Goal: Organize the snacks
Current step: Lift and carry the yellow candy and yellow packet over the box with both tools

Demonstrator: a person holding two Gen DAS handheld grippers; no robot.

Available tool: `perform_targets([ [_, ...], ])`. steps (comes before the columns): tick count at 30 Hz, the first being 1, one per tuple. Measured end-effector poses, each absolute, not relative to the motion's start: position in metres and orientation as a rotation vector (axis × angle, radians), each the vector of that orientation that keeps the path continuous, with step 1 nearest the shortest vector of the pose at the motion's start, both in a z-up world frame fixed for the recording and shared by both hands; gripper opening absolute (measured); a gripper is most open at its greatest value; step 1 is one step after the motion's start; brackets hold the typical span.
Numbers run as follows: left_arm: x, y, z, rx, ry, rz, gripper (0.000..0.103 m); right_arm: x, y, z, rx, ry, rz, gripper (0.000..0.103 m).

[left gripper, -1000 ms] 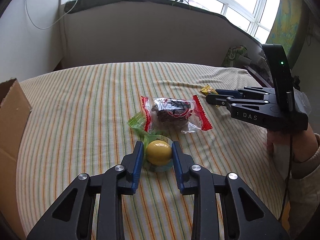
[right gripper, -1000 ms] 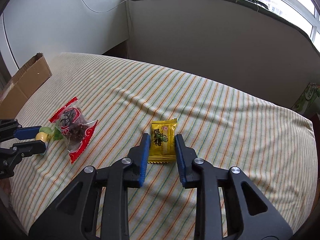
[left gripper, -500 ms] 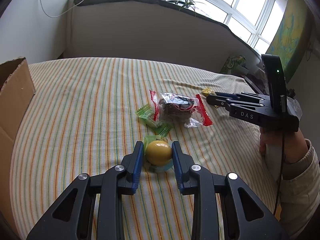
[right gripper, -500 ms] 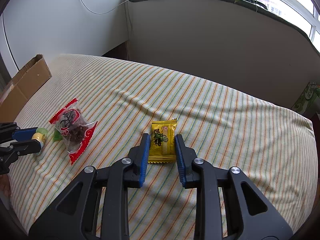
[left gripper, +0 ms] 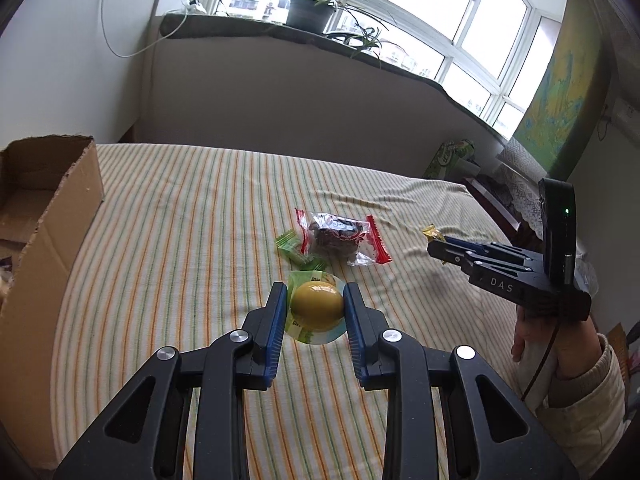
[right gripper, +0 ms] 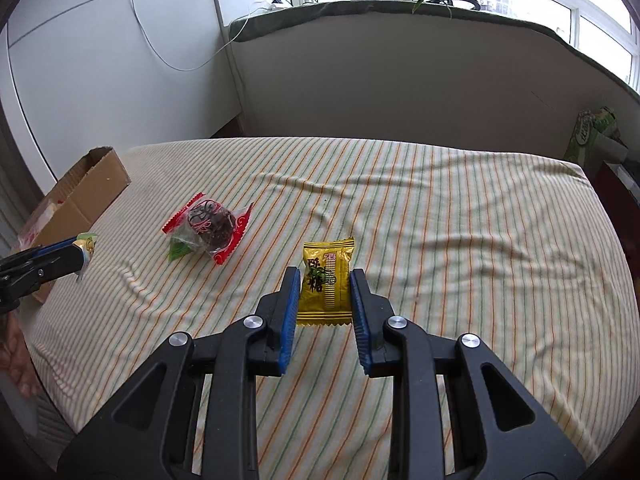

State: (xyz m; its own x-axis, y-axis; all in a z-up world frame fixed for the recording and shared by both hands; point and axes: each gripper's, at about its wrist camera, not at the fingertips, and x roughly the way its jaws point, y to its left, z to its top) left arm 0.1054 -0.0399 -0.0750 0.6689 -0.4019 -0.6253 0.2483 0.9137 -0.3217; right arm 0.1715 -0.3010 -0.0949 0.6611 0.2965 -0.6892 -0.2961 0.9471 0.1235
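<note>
Left hand-held gripper: clamped on the round yellow jelly cup, blue pads pressing both sides; grip unchanged from a second ago.
Right hand-held gripper: closed on the gold candy packet, held by its edges, packet upright between the pads.
Change, left: a second ago the cup sat low, just beside the green candy; now it is lifted off the striped bed and the view has swung so the cardboard box fills more of the left side.
Change, right: packet raised clear of the bed; box now plainer at far left of its view.
Left behind: red-edged clear packet and green candy, touching each other, mid-bed.
Reading: both picks look secure; carry toward the box appears under way, release not yet due.
Remaining: judged two snacks in transit, two more to collect.
</note>
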Motion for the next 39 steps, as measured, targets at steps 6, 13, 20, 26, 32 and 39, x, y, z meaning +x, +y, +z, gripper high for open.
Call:
perform_targets([
  [6, 0.081, -0.044, -0.044, -0.199, 0.669, -0.404, 0.027, 0.133, -0.299, -0.051, 0.016, 0.666, 0.311, 0.026],
  [13, 0.049, -0.040, -0.006, -0.162, 0.545, -0.418, 0.027, 0.094, -0.284, 0.000, -0.004, 0.558, 0.306, 0.026],
  [20, 0.037, -0.026, 0.000, -0.182, 0.507, -0.418, 0.027, 0.089, -0.252, 0.009, -0.055, 0.559, 0.335, 0.026],
  [26, 0.034, -0.002, -0.001, -0.221, 0.491, -0.388, 0.027, 0.099, -0.206, 0.008, -0.111, 0.576, 0.399, 0.026],
  [32, 0.034, 0.043, -0.009, -0.272, 0.481, -0.307, 0.027, 0.119, -0.131, 0.001, -0.173, 0.599, 0.518, 0.026],
  [39, 0.028, 0.123, -0.026, -0.339, 0.483, -0.127, 0.027, 0.128, -0.021, -0.009, -0.248, 0.608, 0.722, 0.026],
])
